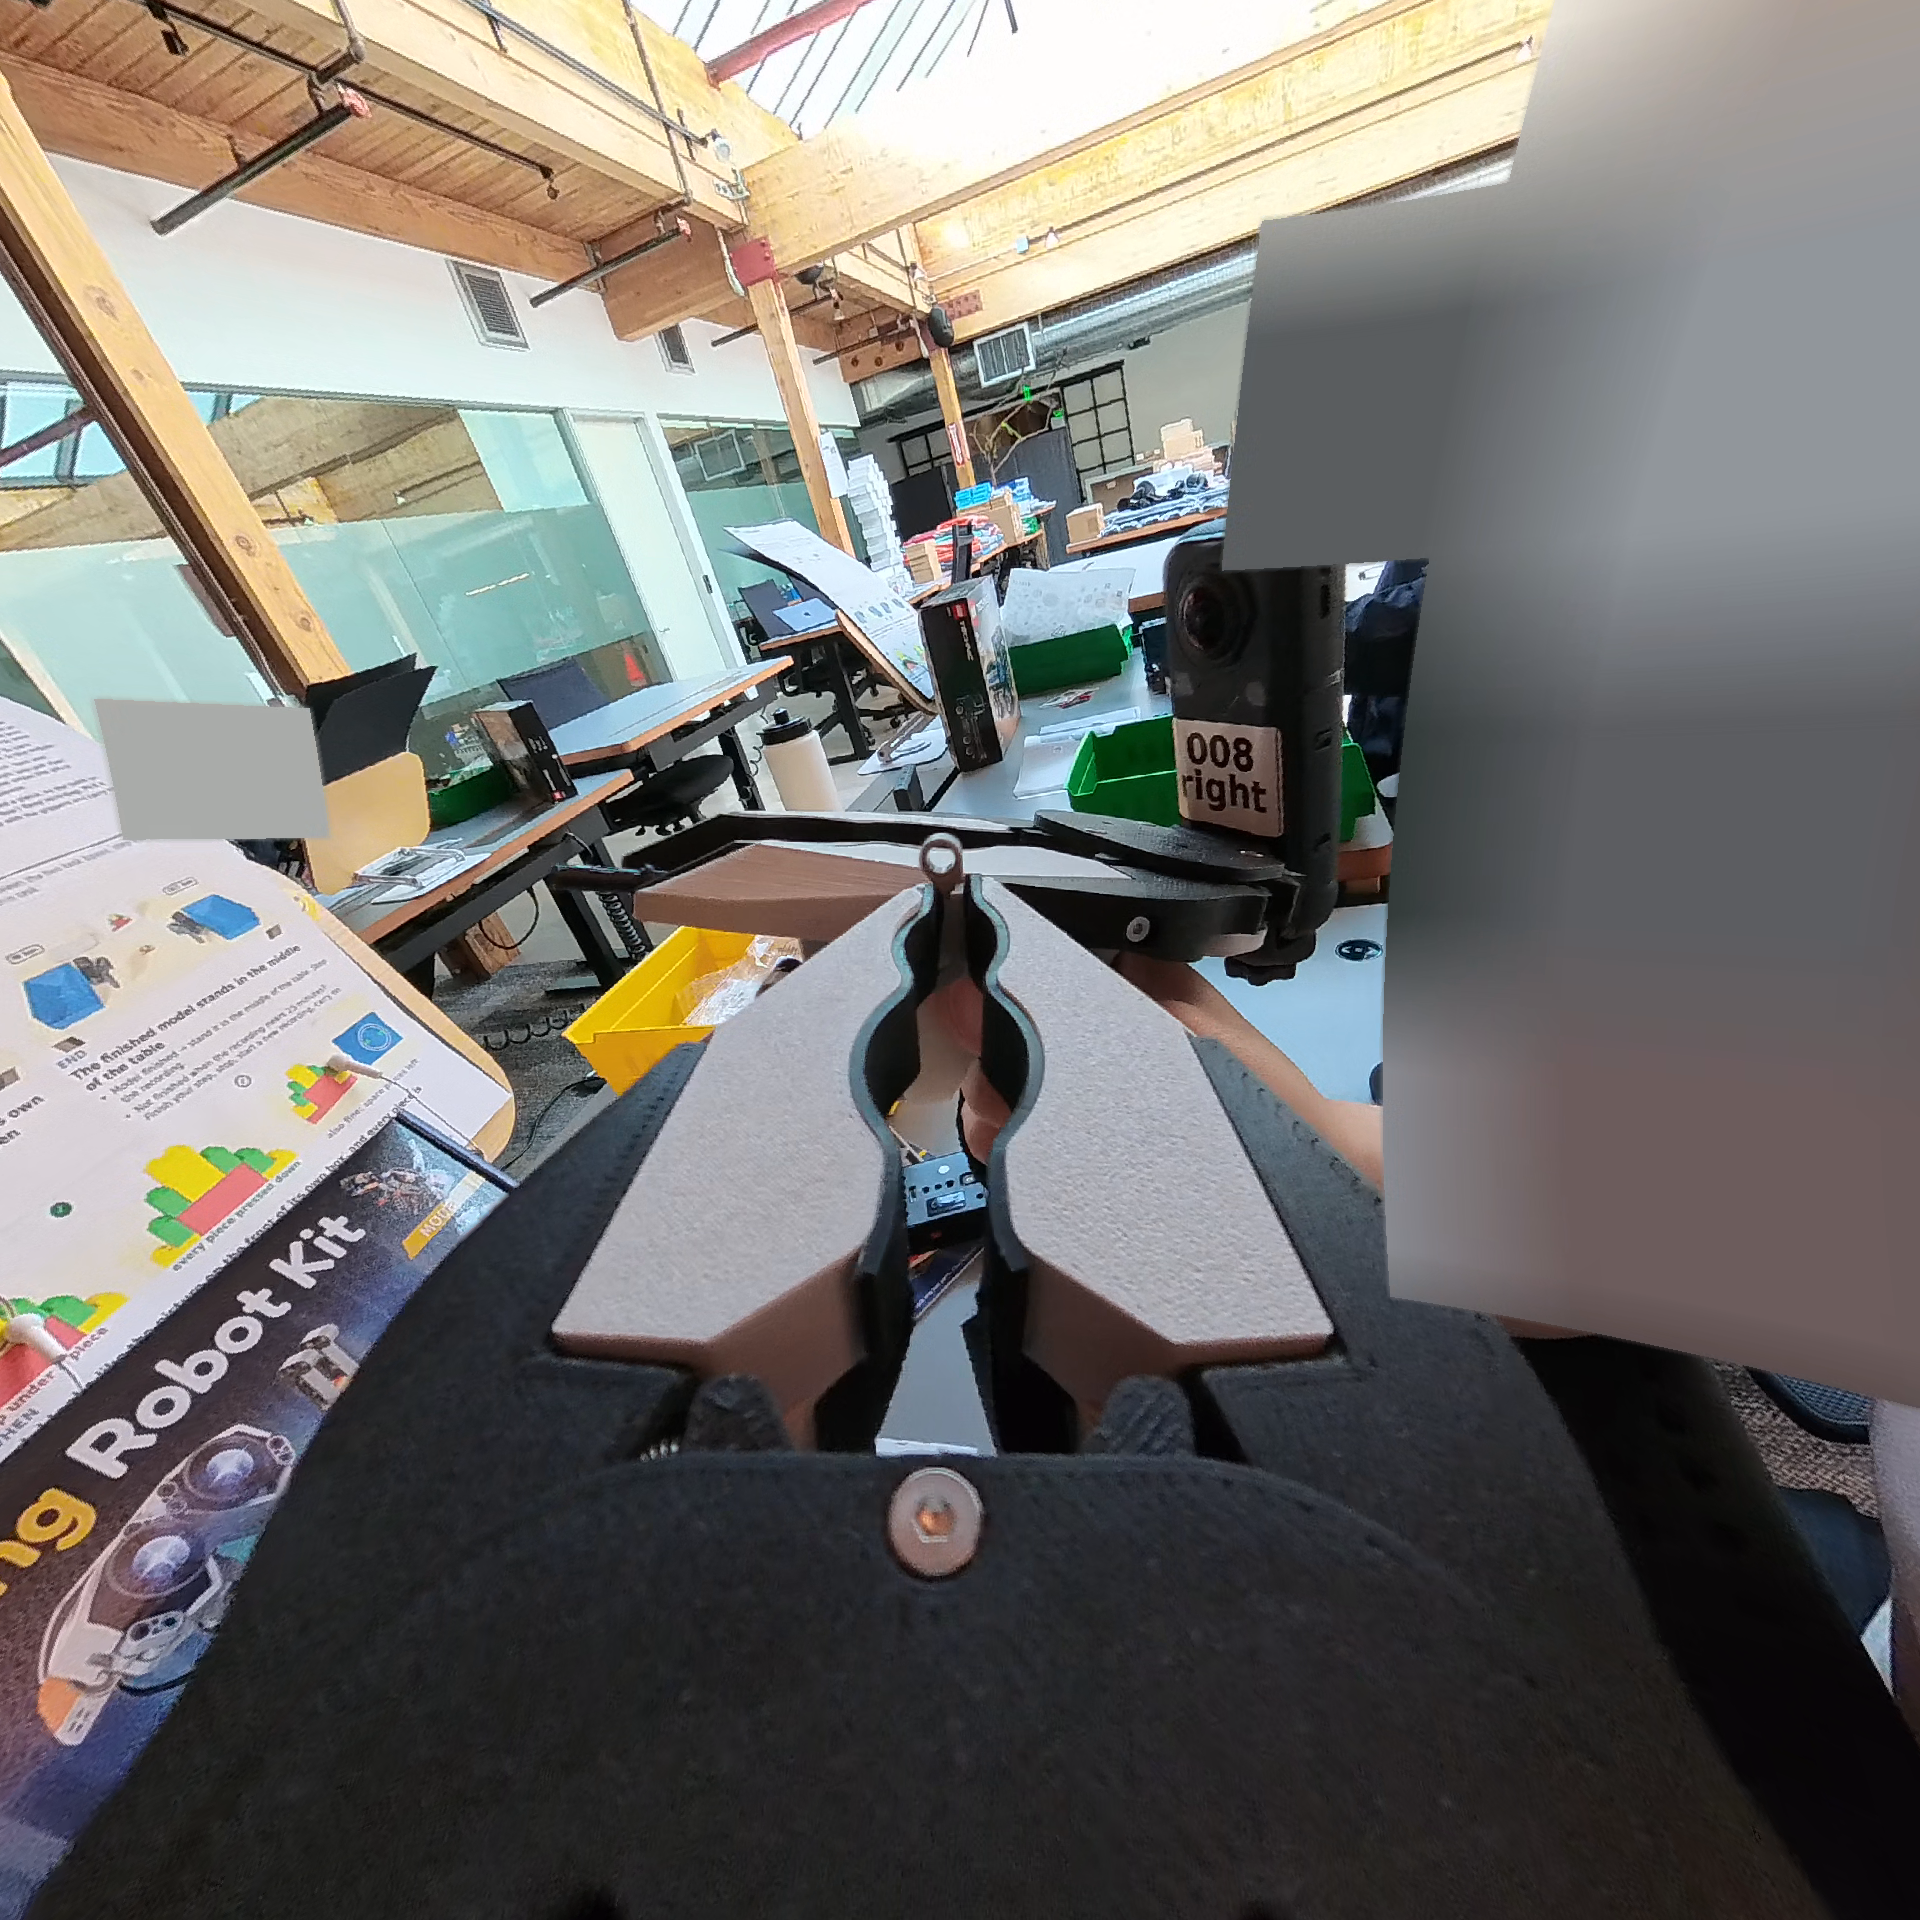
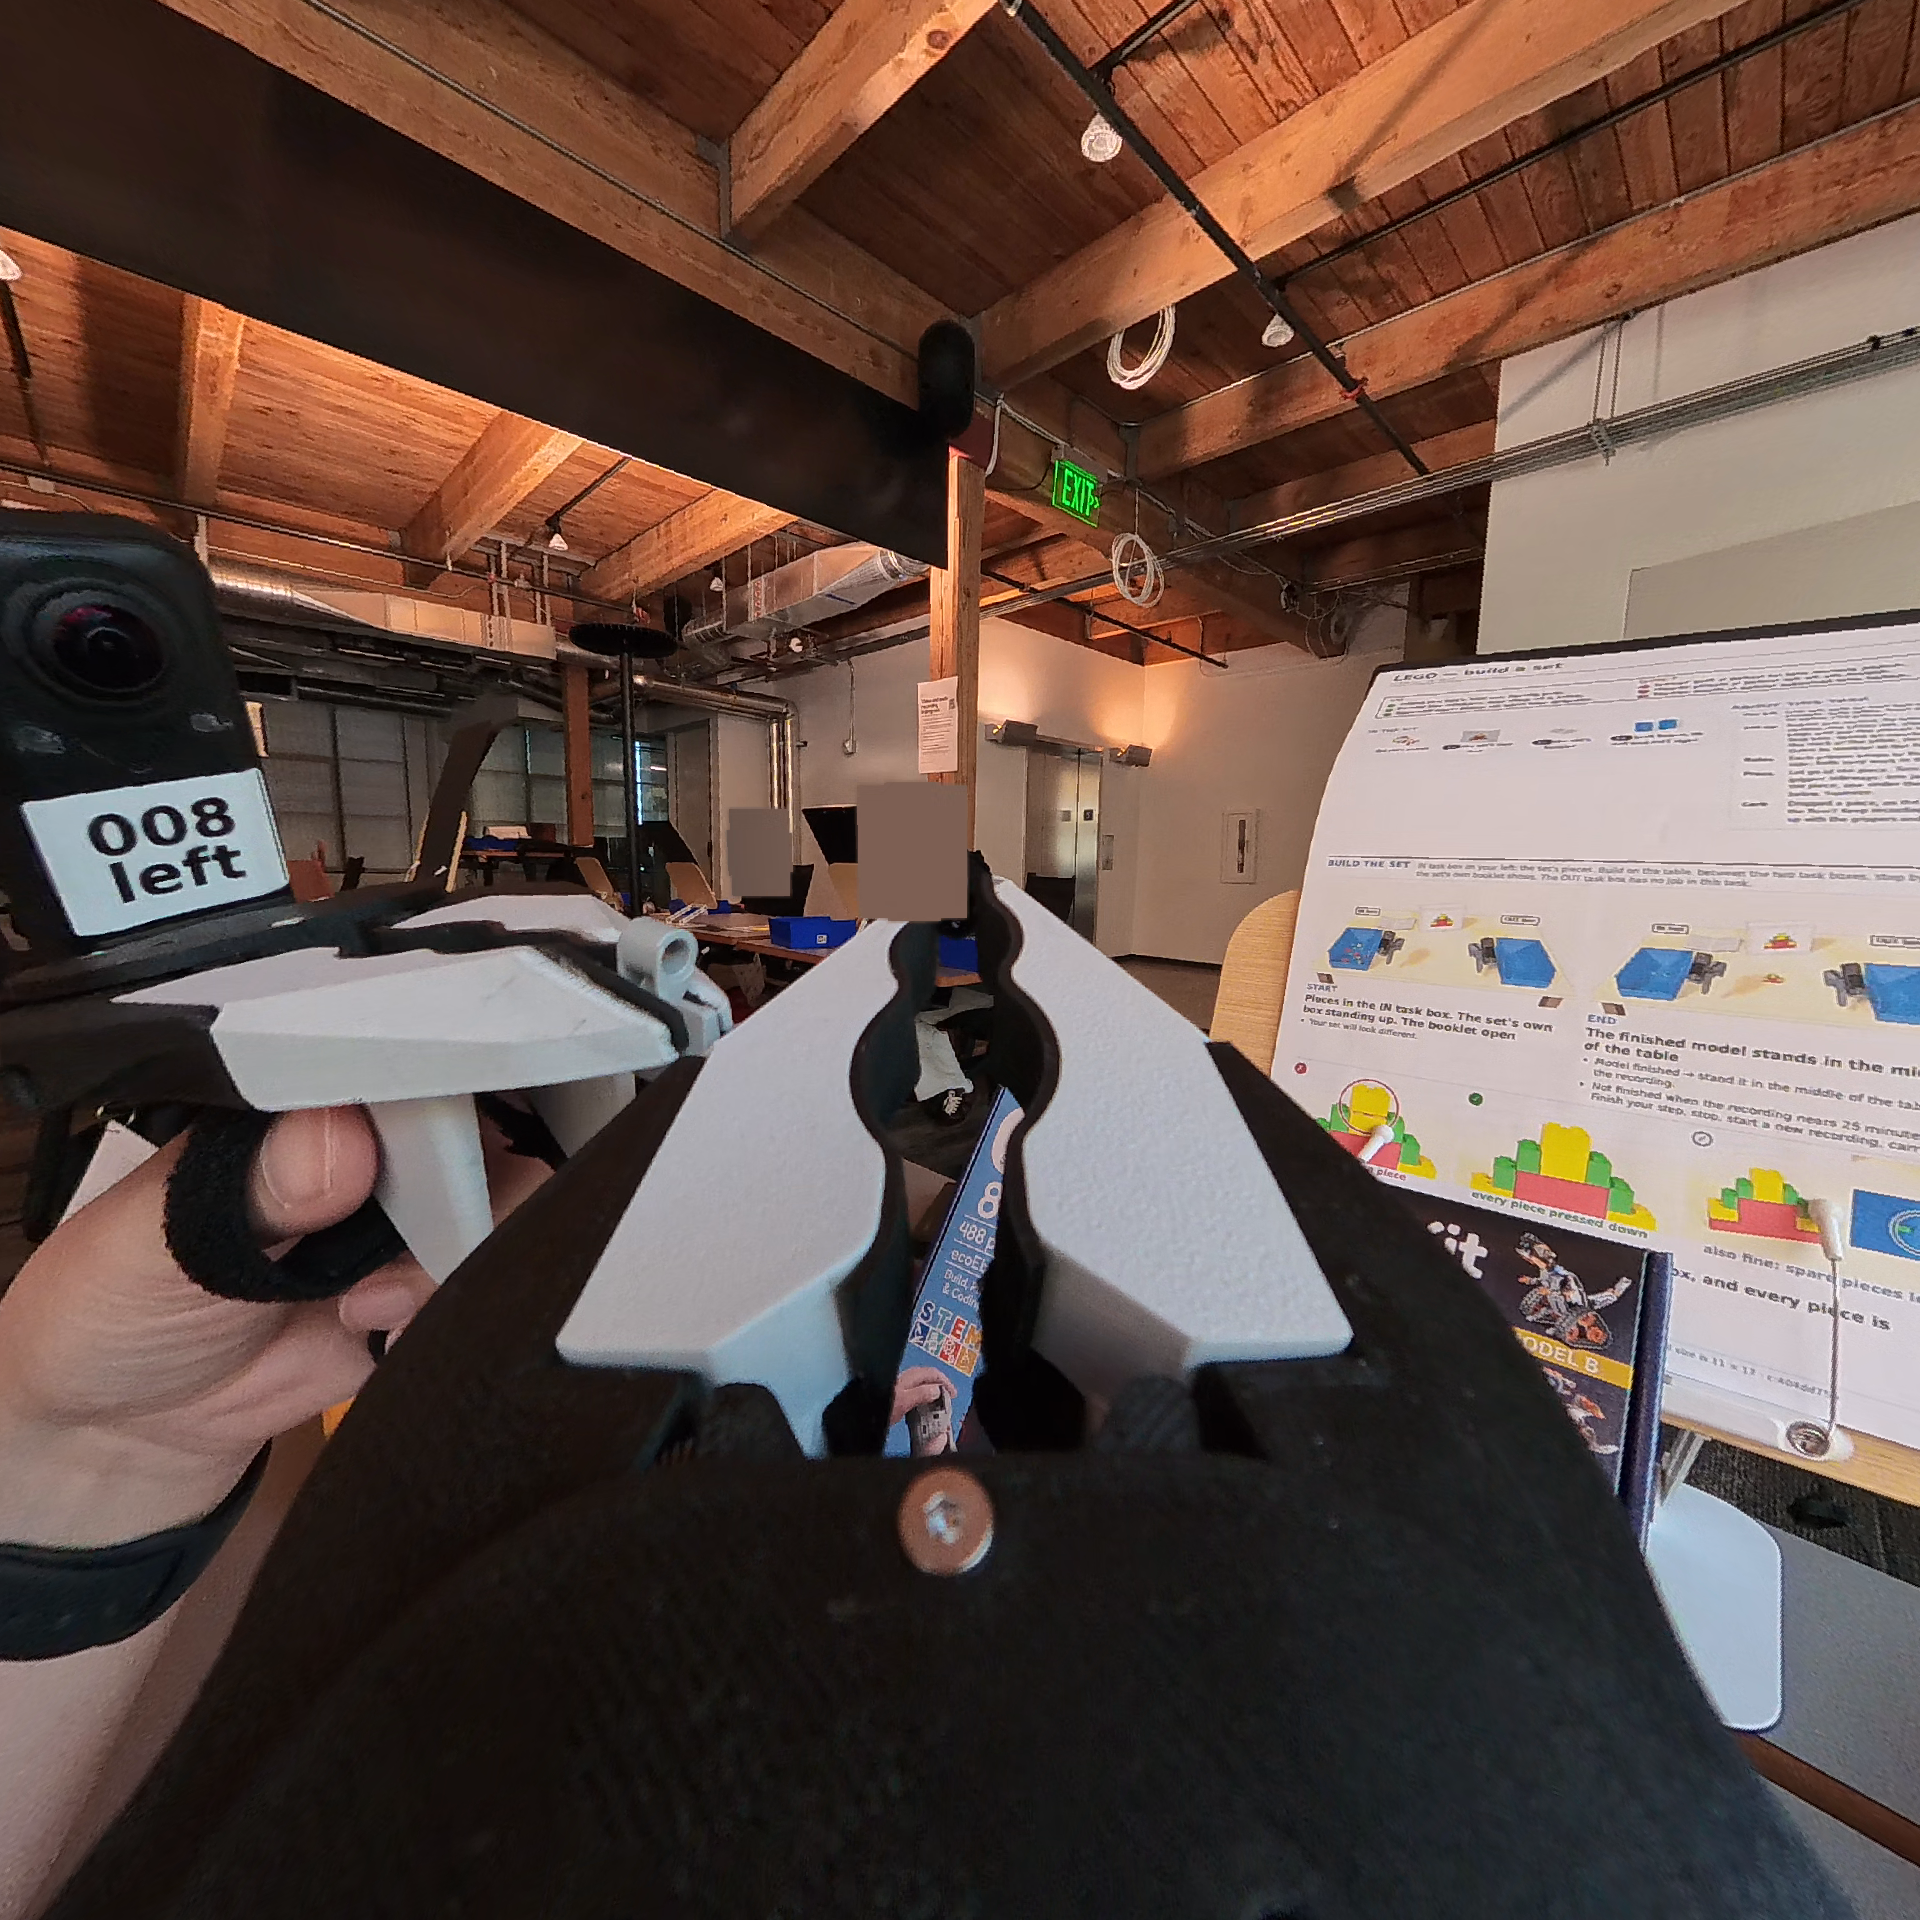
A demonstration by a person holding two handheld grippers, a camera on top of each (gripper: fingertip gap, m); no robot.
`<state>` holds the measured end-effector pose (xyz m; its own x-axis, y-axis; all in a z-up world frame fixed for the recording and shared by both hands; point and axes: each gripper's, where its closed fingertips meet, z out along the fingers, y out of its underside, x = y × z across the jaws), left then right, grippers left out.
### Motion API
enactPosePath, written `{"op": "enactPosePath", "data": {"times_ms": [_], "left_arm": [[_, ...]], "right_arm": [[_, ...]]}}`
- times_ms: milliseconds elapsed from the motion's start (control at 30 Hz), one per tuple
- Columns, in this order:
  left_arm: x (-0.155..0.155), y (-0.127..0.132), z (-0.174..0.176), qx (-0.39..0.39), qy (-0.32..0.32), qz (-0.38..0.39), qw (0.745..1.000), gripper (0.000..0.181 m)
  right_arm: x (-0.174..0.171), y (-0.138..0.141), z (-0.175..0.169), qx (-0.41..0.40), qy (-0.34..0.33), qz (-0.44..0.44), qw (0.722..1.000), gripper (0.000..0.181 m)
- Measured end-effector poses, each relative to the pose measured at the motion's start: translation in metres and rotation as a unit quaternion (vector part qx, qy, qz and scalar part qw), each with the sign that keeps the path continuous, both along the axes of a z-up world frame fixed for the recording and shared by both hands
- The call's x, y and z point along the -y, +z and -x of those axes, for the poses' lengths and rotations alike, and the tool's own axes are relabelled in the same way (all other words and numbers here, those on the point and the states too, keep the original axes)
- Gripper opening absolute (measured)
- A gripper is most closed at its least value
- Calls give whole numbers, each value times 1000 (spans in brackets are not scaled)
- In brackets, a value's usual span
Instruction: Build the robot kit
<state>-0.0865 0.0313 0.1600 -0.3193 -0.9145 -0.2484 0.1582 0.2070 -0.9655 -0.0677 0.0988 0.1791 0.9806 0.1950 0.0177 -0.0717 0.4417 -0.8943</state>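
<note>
Left gripper point(image 1: 943, 894) is pinched shut on a small grey piece point(image 1: 940, 860), a thin part with a ring end. The ring pokes out just past the fingertips, long axis running along the fingers, pointing away from the camera. In the right wrist view the same piece point(image 2: 659, 954) shows side-on at the left gripper point(image 2: 694, 1003) tip, as a pale grey lug with a hole, standing up from the tips.

Right gripper point(image 2: 977, 904) has its jaws closed to a narrow wavy slit. Something small and dark sits at the very tip, but cannot tell whether anything is held. In the left wrist view the right gripper point(image 1: 582, 878) crosses sideways just beyond the left tips, fingers pointing to picture left, its camera point(image 1: 1252, 717) upright at the right.

The piece lies just left of the right gripper's fingers, near them but apart; the left gripper is the one on it.

Left view only: yellow bin point(image 1: 665, 1003) on the floor, green bin point(image 1: 1127, 769), desks behind. Right view only: a hand point(image 2: 187, 1299) with a black strap on the left gripper's handle. Both views: the instruction sheet point(image 2: 1621, 997) on its stand and the dark kit box point(image 2: 1558, 1340), also sheet point(image 1: 187, 1039) and box point(image 1: 208, 1392).
</note>
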Motion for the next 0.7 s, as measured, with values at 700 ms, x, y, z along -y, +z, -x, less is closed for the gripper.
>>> {"op": "enactPosePath", "data": {"times_ms": [700], "left_arm": [[-7, 14, 32, -11, -99, 72, 992, 1]], "right_arm": [[56, 10, 39, 107, 329, 64, 936, 6]]}}
